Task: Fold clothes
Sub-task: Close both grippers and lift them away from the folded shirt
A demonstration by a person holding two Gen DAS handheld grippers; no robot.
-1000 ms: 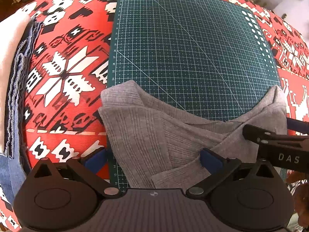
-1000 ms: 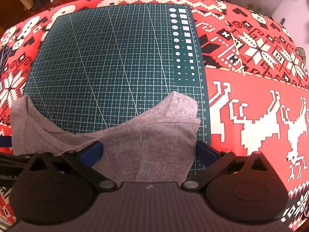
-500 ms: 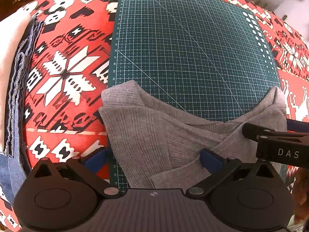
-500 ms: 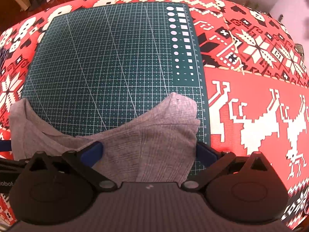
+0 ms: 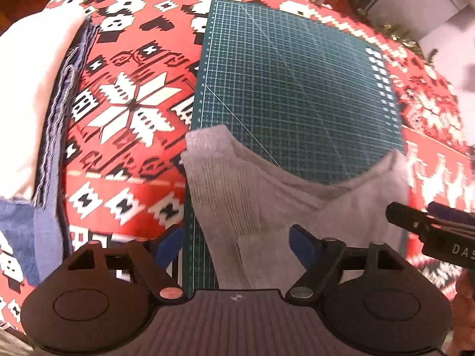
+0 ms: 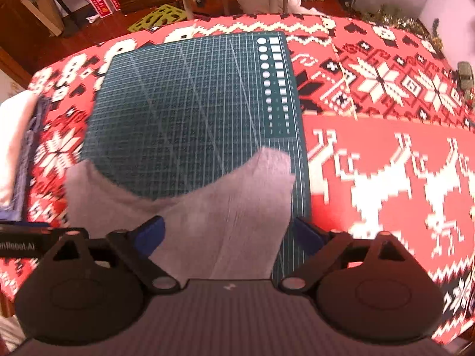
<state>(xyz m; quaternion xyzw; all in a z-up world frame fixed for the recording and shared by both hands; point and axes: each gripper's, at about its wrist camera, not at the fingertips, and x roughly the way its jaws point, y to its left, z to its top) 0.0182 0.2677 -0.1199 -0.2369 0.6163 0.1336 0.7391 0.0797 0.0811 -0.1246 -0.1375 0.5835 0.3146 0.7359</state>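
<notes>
Left wrist view: the left gripper has its jaws spread wide, one blue pad over the mat's left edge and the other over the grey garment. Nothing is pinched between them; the cloth lies under and between the fingers. The garment sits at the near edge of the green mat, its left corner reaching slightly past the mat's left edge onto the red cloth. Its far edge dips in a curve between two raised corners, left and right. A fold runs down its middle near the gripper. At far left lies a stack of folded clothes, white on top with blue denim below. At right the right gripper enters as a black body with white letters, just beside the garment's right corner; a hand shows at the lower right edge.

Right wrist view: the right gripper is also released, its jaws wide apart, with the garment lying between the blue pads and not clamped. The garment's right corner stands near the mat's right edge, beside the printed white shapes. Its left corner lies by the mat's near left edge. The left gripper shows as a black bar at the left edge. The clothes stack is at far left on the red cloth.
</notes>
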